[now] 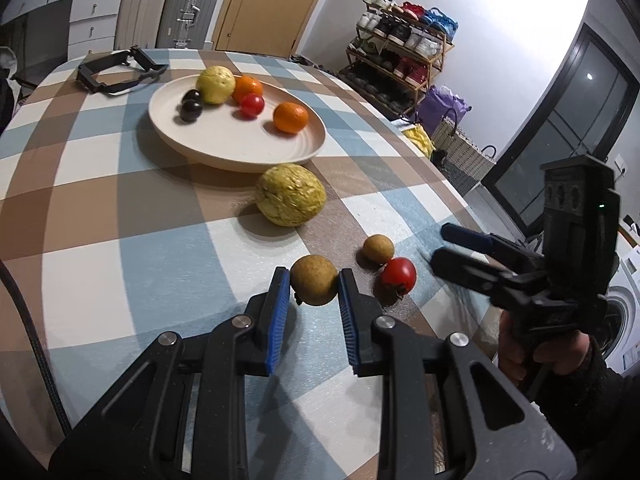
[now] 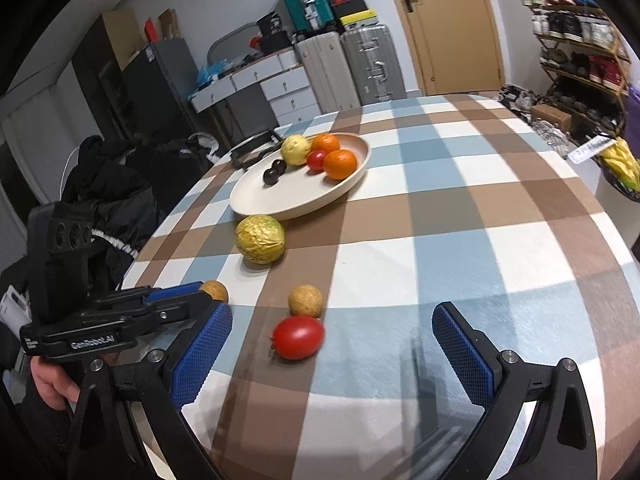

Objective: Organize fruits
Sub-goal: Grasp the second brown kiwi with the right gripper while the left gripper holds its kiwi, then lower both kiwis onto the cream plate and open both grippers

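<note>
My left gripper [image 1: 314, 286] is shut on a small brown round fruit [image 1: 314, 285], just above the checked tablecloth; it also shows in the right wrist view [image 2: 215, 290]. A second brown fruit [image 1: 378, 248] and a red tomato [image 1: 398, 276] lie to its right. A large wrinkled yellow fruit [image 1: 291, 200] lies in front of the cream plate [image 1: 240, 152], which holds a yellow fruit, two oranges, a tomato and two dark fruits. My right gripper [image 2: 332, 328] is open and empty, with the tomato [image 2: 299, 337] and brown fruit [image 2: 305, 300] ahead of it.
A black strap-like frame [image 1: 116, 70] lies on the table behind the plate. The table's right edge [image 1: 460, 184] drops off toward a shoe rack [image 1: 400, 52] and bags. Dark clothes [image 2: 112, 184] are piled at the table's left side.
</note>
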Tool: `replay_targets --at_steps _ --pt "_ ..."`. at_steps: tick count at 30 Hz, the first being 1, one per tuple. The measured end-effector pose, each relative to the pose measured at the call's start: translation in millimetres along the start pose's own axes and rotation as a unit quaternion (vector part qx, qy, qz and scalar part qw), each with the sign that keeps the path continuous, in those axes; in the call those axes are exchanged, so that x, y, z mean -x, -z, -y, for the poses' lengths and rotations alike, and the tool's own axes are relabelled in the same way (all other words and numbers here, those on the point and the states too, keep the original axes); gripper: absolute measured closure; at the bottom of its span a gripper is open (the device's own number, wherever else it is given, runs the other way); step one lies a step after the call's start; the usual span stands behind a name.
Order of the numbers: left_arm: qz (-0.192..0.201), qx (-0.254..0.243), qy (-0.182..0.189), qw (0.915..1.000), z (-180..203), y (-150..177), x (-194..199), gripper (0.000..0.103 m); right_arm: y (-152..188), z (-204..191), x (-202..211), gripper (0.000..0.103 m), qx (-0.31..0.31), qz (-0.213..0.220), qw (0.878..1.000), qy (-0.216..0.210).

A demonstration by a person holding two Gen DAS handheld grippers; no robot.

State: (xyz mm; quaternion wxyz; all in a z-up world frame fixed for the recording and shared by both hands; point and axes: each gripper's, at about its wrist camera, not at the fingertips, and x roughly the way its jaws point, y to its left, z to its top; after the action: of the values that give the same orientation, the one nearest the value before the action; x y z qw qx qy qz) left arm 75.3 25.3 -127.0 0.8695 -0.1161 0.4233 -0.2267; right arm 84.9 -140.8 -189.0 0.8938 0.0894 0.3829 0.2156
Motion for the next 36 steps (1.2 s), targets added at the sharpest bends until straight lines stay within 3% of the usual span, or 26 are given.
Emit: replay_targets --at_steps 2,5,7,9,18,26,36 --pt "0.004 0.006 0.002 1.0 -6 -1 5 0.081 -3 -4 -9 0.003 0.009 -0.01 1.0 -0.002" --pt "0.009 0.013 0.001 0.9999 -11 -2 10 0.081 -6 -9 -24 0.023 0.014 -0.033 0.999 -0.002" --pt "0.013 0.014 -0.001 0.9998 -15 -2 13 0.081 -7 -10 -35 0.026 0.013 -0.05 0.999 -0.001" --pt "0.016 0.019 -0.005 0.9997 -21 -3 16 0.081 -8 -12 -40 0.04 0.012 -0.055 0.998 -0.003" --pt "0.035 0.046 -0.012 0.9983 -46 -21 26 0.081 -10 -17 -50 0.078 0.033 -0.07 0.997 -0.006" --pt "0.046 0.037 -0.019 0.9981 -49 -61 19 0.081 -22 -13 -45 0.078 0.021 -0.044 0.998 -0.032" --pt "0.038 0.032 -0.028 0.9984 -49 -125 -31 0.081 -86 4 -42 0.079 0.003 -0.001 0.998 -0.061"
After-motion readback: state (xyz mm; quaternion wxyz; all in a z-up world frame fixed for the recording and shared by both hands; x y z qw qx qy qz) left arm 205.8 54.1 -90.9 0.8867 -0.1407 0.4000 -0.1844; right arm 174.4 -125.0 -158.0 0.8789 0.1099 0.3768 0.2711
